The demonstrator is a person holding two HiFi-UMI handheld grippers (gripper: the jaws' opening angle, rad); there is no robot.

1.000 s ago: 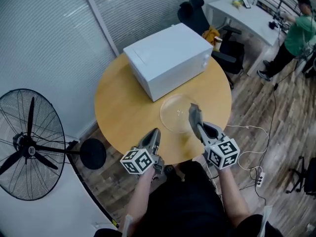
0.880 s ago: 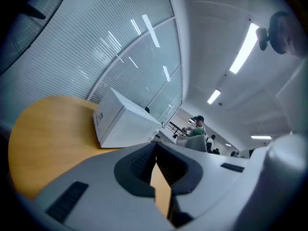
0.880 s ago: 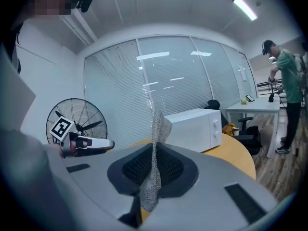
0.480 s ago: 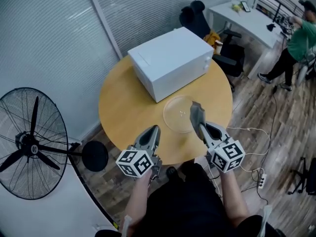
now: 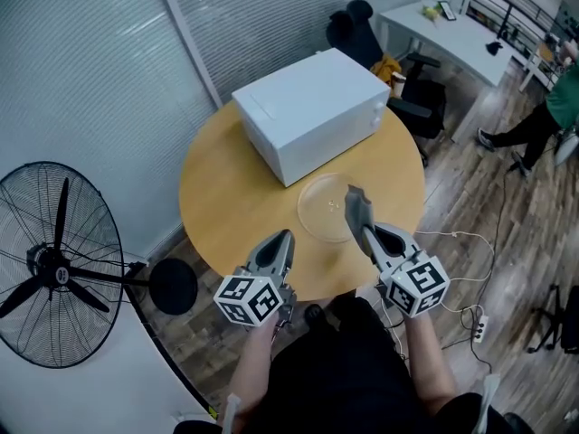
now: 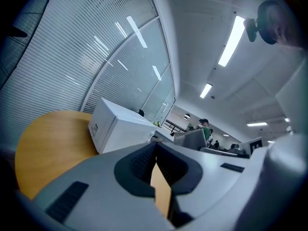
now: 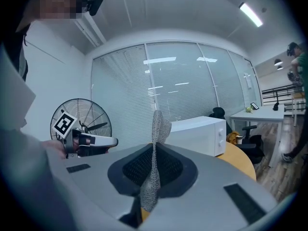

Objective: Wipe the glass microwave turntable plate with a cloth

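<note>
The clear glass turntable plate (image 5: pixel 327 208) lies on the round wooden table (image 5: pixel 226 197), in front of the white microwave (image 5: pixel 312 111). My right gripper (image 5: pixel 359 217) hovers over the plate's near right edge, shut on a grey cloth (image 5: pixel 355 206) that sticks up between its jaws. In the right gripper view the cloth (image 7: pixel 155 162) stands pinched in the jaws. My left gripper (image 5: pixel 280 245) is shut with nothing in it, near the table's front edge, left of the plate. From the left gripper view the microwave (image 6: pixel 118 129) is ahead.
A standing fan (image 5: pixel 54 265) is on the floor at the left. Blinds cover the glass wall behind the table. An office chair (image 5: pixel 380 39) and a white desk (image 5: pixel 452 34) stand beyond the microwave. A person (image 5: pixel 552 107) is at the far right.
Both grippers have risen a little above the table since the earliest frame and then held still. The person at the far right has moved further toward the frame's edge.
</note>
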